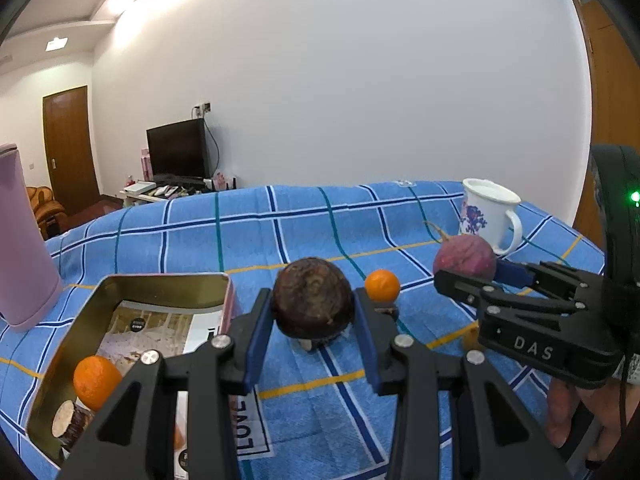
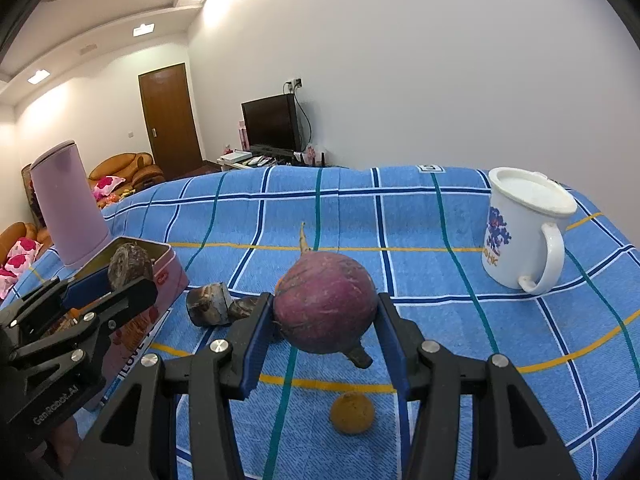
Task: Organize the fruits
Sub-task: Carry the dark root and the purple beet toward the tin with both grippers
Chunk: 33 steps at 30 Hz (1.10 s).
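Through the left wrist camera we see our left gripper [image 1: 314, 320] with its 2 blue-padded fingers [image 1: 256, 340] closed on a dark brown round root [image 1: 313, 303], held clear above the blue checked cloth [image 1: 304, 224] that covers the counter. Just left of it sits an open gold-lined tin [image 1: 120, 280] with a printed card on its floor; inside, at the near end, lie an orange [image 1: 97, 382] and a cut brown piece [image 1: 66, 426]. A 2nd small orange [image 1: 382, 286] rests on the cloth just beyond the right finger. A pink cylinder [image 1: 22, 240] stands at the far left. To the right, our right gripper [image 1: 472, 276] pinches a purple-red radish [image 1: 465, 259], and a white flowered mug [image 1: 490, 216] stands behind it near the cloth's far edge.

Through the right wrist camera we see the right gripper's fingers [image 2: 252, 344] pressing both sides of the purple-red radish [image 2: 325, 302], its pale root tip pointing up, lifted off the cloth [image 2: 440, 300]. Below it a yellowish fruit [image 2: 352, 413] lies on the cloth. At the left, the left gripper [image 2: 120, 280] holds the dark root [image 2: 130, 266] over the tin [image 2: 168, 276], whose side is pink. 2 dark cut pieces [image 2: 208, 304] sit on the cloth beside the tin. The mug [image 2: 516, 236] stands well apart at the right, and the pink cylinder [image 2: 66, 204] behind the tin.
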Tool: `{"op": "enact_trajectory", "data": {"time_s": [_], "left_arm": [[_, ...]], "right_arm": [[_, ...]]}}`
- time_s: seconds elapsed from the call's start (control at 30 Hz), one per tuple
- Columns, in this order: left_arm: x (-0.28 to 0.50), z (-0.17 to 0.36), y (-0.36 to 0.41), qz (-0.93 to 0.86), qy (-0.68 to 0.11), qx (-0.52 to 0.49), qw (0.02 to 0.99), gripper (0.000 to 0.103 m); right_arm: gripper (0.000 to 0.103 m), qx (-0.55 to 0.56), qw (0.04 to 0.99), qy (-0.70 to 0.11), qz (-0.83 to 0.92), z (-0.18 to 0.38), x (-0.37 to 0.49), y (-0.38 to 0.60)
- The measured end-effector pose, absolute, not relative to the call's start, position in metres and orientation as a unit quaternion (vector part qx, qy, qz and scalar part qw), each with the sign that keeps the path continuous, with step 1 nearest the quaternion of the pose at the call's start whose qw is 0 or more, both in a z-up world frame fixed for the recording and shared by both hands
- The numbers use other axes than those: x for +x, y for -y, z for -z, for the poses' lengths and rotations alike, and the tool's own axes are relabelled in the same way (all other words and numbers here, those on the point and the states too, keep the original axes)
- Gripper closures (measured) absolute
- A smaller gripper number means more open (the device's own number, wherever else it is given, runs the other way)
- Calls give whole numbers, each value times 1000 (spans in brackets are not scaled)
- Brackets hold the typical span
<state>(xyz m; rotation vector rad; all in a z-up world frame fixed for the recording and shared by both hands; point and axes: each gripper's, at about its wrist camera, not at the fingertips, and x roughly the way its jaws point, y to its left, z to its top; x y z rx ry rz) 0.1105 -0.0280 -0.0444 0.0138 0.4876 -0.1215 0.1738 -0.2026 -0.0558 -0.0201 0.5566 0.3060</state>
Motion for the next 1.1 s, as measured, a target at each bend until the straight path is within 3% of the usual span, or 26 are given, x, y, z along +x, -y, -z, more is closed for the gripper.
{"op": "enact_trajectory", "data": {"time_s": [1.1], "left_arm": [[89, 33, 17, 51, -230, 5, 972, 62]], "right_arm": [[51, -39, 953, -251, -162, 51, 157, 182]]}}
